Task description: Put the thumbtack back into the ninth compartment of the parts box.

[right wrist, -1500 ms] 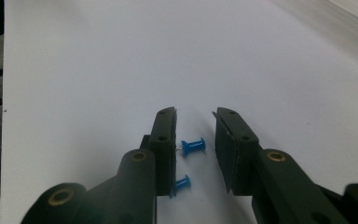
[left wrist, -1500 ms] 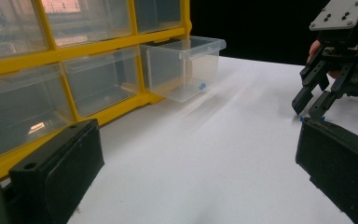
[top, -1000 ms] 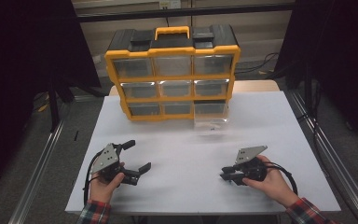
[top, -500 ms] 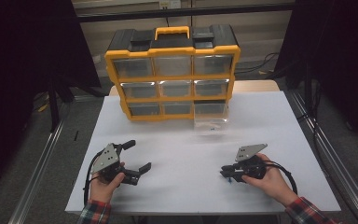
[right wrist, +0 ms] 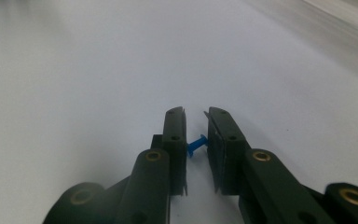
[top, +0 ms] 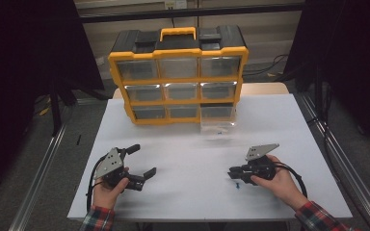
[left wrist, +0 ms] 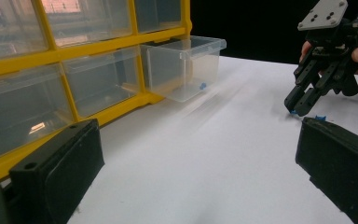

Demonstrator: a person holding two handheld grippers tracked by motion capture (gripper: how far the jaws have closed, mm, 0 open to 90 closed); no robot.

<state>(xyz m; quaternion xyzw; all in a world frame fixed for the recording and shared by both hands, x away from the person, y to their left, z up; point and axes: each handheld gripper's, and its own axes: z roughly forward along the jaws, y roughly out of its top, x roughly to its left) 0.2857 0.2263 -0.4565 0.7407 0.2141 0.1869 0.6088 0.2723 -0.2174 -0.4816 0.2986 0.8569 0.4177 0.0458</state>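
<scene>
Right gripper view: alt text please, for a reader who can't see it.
Two black jaws of the right gripper pinch a small blue pushpin between them, just above a plain white table.

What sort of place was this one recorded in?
Probably a lab or workshop recording bench: a white table framed by metal rails, dark curtains around it, and a yellow parts organizer with clear drawers on top.
</scene>
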